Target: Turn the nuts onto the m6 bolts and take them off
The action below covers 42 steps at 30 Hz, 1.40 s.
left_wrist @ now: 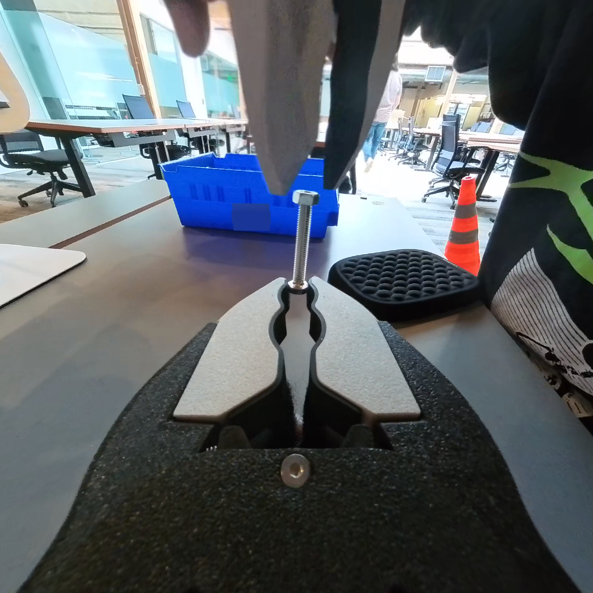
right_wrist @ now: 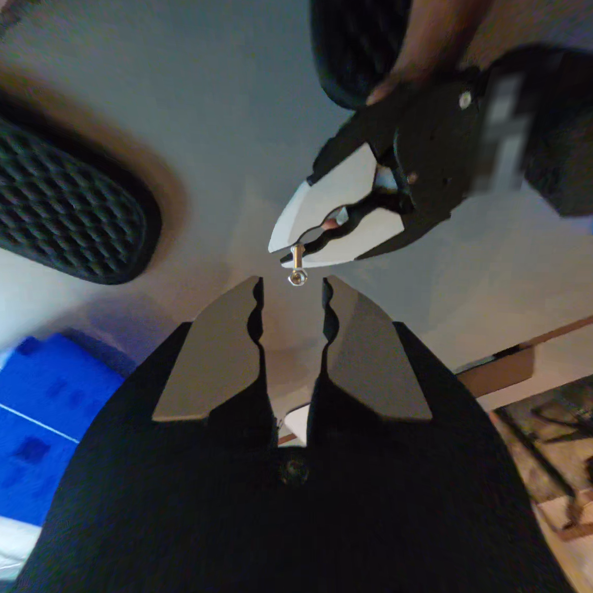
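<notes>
Nut (left_wrist: 305,196) sits at tip of upright M6 bolt (left_wrist: 302,244); left gripper (left_wrist: 298,286) clamps the bolt's head end.
Right gripper (right_wrist: 292,285) spread wide just above nut, not gripping. Likely mid-turn regrasp; next: close on flats, rotate.

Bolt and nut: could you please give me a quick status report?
Left claw shut on the bolt, upright. Nut at the bolt's top. Right claw open, straddling the nut, not touching. Nothing in the way.
</notes>
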Tool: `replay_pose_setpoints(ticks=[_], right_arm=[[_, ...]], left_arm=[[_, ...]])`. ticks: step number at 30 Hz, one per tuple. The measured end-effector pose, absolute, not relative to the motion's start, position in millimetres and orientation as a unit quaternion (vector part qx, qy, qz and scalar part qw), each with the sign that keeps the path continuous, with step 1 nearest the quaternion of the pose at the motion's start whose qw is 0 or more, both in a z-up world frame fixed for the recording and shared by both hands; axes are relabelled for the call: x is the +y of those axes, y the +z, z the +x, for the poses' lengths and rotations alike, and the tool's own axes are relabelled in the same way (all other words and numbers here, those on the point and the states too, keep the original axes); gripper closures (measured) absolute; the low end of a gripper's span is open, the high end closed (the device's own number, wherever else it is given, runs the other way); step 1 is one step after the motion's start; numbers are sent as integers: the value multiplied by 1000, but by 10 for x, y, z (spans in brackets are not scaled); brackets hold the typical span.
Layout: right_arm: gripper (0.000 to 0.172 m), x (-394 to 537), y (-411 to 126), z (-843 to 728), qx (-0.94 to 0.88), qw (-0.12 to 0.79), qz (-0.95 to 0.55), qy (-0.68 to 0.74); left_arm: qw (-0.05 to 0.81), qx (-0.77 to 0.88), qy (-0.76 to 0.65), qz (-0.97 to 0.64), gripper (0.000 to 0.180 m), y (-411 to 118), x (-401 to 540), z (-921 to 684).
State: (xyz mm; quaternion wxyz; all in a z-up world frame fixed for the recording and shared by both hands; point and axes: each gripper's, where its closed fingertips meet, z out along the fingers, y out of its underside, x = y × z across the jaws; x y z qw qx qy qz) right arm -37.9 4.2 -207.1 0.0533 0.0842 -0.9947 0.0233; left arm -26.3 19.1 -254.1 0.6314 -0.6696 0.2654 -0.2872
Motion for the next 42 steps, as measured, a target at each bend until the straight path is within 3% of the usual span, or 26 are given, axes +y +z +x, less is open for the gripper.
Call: replay_pose_setpoints(ticks=[11,14,20,22,23,26,30,33,36,38,42], right_arm=[[161,43,-2135,-411,-991,67,112,17],[161,39,-2135,-420,-997,65,26,21],[161,48,-2150,-391,-949,17,-315,28],[155,58,-2164,-374,-952,19,-304,20],[138,63,-2168,-392,-959,28,-283,16],[122,16,-2142,-375,-987,23,-157,23],[137,41,-2088,-388,-997,52,55,10],[147,25,-2090,-402,-994,45,94,19],[161,49,-2114,-423,-994,43,97,13],[162,37,-2116,-431,-997,47,65,17],[162,73,-2111,-428,-991,40,-124,11]], left_arm=[[630,267,-291,-669,172,-2541,183,-259],[632,266,-288,-669,172,-2541,185,-263],[633,267,-276,-673,172,-2553,194,-260],[631,270,-274,-674,172,-2561,193,-251],[632,269,-276,-673,172,-2556,191,-254],[632,267,-283,-670,172,-2545,186,-259],[632,268,-285,-670,172,-2545,184,-258],[632,266,-287,-669,172,-2542,185,-263],[632,266,-287,-669,172,-2542,183,-262],[631,267,-284,-670,172,-2546,186,-261],[635,259,-281,-671,172,-2540,200,-281]])
